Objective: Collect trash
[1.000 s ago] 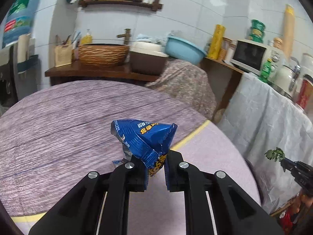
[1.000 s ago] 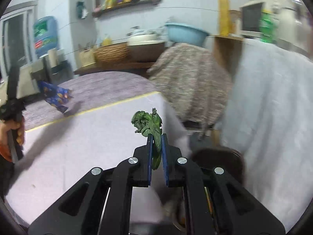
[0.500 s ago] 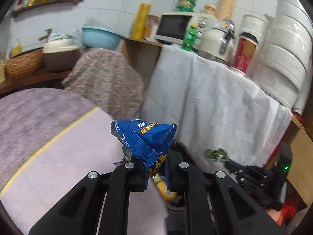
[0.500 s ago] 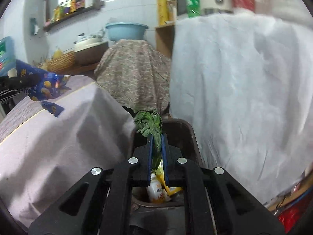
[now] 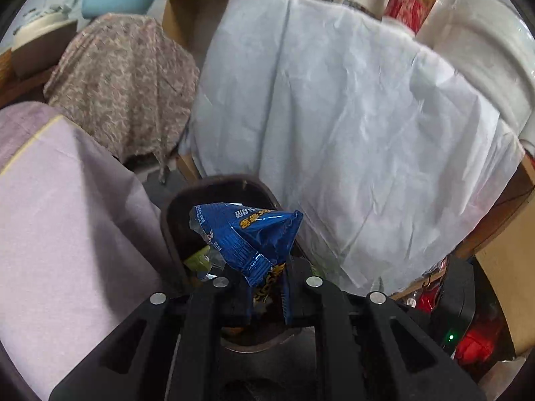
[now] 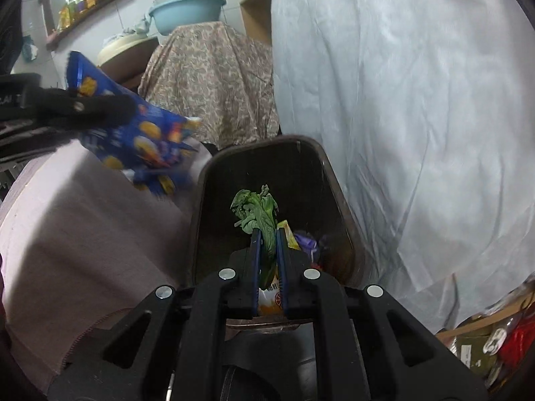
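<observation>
Bin: dark trash bin [image 6: 302,163] stands on the floor between the purple-clothed table [image 6: 83,227] and the white sheet [image 6: 401,117]; every place below is given from it.
Leaf: green vegetable scrap [image 6: 259,214] hangs right over the bin's mouth, pinched in the right gripper [image 6: 267,244], whose blue pads sit nearly together on its stem.
Wrapper: blue snack wrapper [image 5: 247,237] is nipped by its lower end in the left gripper [image 5: 267,287]; in the left wrist view it sits over the bin's opening, in the right wrist view it is still at the bin's table-side rim.
Already in: yellow packet [image 6: 289,234] and some purple scrap [image 6: 306,242] lie at the bin's bottom, so some collecting looks done.
Left to do: both pieces are carried to the bin but neither is dropped; letting go comes next, the leaf probably first.
Beyond the bin: flowered cloth [image 6: 207,80] covers something behind it, a light blue basin [image 6: 187,8] on top.
</observation>
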The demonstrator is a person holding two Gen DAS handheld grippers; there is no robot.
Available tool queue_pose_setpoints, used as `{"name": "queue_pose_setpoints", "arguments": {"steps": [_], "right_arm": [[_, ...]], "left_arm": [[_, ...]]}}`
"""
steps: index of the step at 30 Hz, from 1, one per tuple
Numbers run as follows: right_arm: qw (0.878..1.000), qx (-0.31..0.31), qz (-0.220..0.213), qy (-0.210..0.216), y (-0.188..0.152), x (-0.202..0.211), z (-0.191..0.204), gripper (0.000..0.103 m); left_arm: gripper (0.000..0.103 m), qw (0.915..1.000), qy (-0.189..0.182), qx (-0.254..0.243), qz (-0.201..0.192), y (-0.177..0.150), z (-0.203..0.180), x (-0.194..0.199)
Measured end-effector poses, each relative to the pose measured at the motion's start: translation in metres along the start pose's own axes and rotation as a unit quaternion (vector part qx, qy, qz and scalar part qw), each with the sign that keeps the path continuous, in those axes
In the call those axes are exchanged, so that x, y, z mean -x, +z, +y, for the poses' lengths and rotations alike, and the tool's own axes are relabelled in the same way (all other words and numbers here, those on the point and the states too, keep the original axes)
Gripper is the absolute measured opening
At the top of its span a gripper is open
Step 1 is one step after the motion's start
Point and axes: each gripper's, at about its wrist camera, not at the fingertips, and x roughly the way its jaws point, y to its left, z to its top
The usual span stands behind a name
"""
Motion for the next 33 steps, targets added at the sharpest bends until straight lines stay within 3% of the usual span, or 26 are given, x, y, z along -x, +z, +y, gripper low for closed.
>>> {"name": "queue_pose_setpoints", "arguments": {"steps": [2, 3, 4, 7, 13, 21, 25, 29, 33], "right_arm": [[1.000, -0.005, 0.006, -0.004, -0.003, -0.007, -0.003, 0.031], [1.000, -0.007, 0.002, -0.012, -0.005, -0.007, -0.004, 0.053], [1.000, -0.010, -0.002, -0.020, -0.006, -0.006, -0.004, 0.062], [1.000, -0.016, -0.009, -0.025, -0.011, -0.004, -0.007, 0.062], [0.999, -0.025, -0.019, -0.039, -0.015, 0.002, -0.007, 0.066], [0.995, -0.008, -0.048, -0.086, -0.007, 0.027, -0.001, 0.074], [0.993, -0.017, -0.069, -0.093, -0.002, 0.046, 0.003, 0.084], [0.992, -0.009, -0.101, -0.082, 0.009, 0.071, 0.022, 0.087], [0.988, 0.011, -0.141, -0.064, 0.015, 0.100, 0.053, 0.095]], "left_arm": [[0.019, 0.9999, -0.001, 0.004, 0.012, -0.001, 0.001, -0.009], [0.022, 0.9999, 0.000, 0.004, 0.016, -0.002, 0.001, -0.012], [0.030, 0.9998, 0.005, 0.001, 0.018, -0.002, 0.001, -0.015], [0.052, 0.9999, 0.013, -0.003, 0.007, -0.002, 0.001, -0.013], [0.066, 0.9986, 0.030, -0.029, -0.031, -0.003, -0.005, 0.008], [0.082, 0.9935, 0.037, -0.054, -0.093, -0.008, -0.014, 0.060], [0.090, 0.9887, 0.044, -0.064, -0.128, -0.017, -0.013, 0.096], [0.097, 0.9813, 0.065, -0.066, -0.169, -0.029, -0.003, 0.138], [0.097, 0.9732, 0.102, -0.069, -0.194, -0.045, 0.014, 0.177]]}}
